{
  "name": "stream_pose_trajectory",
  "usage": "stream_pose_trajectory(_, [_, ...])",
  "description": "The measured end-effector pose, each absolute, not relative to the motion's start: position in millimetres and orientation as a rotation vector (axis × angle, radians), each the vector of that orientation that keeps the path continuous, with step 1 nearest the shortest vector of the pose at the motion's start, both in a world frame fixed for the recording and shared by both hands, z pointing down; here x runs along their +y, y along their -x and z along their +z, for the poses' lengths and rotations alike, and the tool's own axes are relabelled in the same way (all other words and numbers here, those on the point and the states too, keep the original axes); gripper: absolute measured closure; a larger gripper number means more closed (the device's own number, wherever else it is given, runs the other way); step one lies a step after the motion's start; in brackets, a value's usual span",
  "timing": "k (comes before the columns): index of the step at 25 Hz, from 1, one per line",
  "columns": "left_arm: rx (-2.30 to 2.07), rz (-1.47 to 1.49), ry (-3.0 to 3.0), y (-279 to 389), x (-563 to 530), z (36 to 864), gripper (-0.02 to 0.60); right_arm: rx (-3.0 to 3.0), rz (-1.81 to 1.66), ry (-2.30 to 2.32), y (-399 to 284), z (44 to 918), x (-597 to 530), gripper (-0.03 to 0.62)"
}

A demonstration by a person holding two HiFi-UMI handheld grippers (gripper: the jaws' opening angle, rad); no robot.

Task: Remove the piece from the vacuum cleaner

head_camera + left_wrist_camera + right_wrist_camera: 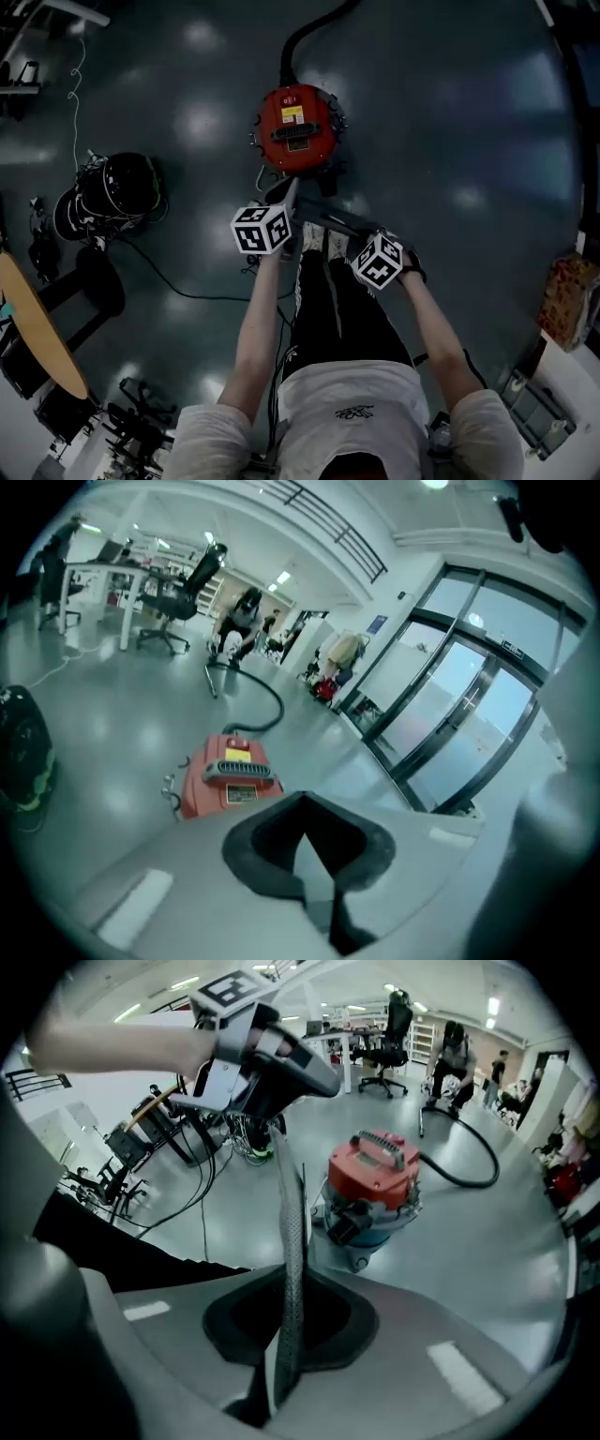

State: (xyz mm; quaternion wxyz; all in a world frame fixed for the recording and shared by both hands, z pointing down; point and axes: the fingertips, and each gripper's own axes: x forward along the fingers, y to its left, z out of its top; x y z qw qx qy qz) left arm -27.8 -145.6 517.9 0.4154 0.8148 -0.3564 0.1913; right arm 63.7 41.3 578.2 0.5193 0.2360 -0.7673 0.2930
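Since piece (pixel 292 1241) is thin and floppy-looking, two-point hold: right claw (pixel 284 1354) pinching near end, left claw (pixel 317 878) clamped on far end. Red vacuum cleaner (pixel 373 1174) on floor ahead, well apart; removal looks done.

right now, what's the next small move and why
Probably lower the right gripper and lay the thin mesh-textured piece on the floor: its tongs are shut on it, and it is already clear of the red vacuum cleaner.

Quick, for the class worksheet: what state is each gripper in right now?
Left gripper: shut, apparently on the other end of the thin mesh strip.
Right gripper: shut on the thin mesh strip.
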Motion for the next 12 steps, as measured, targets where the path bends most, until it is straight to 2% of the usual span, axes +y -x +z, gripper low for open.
stream_pose_trajectory(8, [-1.127, 0.142, -2.443, 42.6, -140.4, 258.2, 0.580, -2.036, 0.457, -1.073, -88.3, 350.0, -36.1, 0.556])
stream_pose_trajectory(12, [-1.150, 0.042, -2.603, 51.6, -121.7, 181.4, 0.580, -2.163, 0.328, -1.297, -89.4, 258.8, -62.7, 0.556])
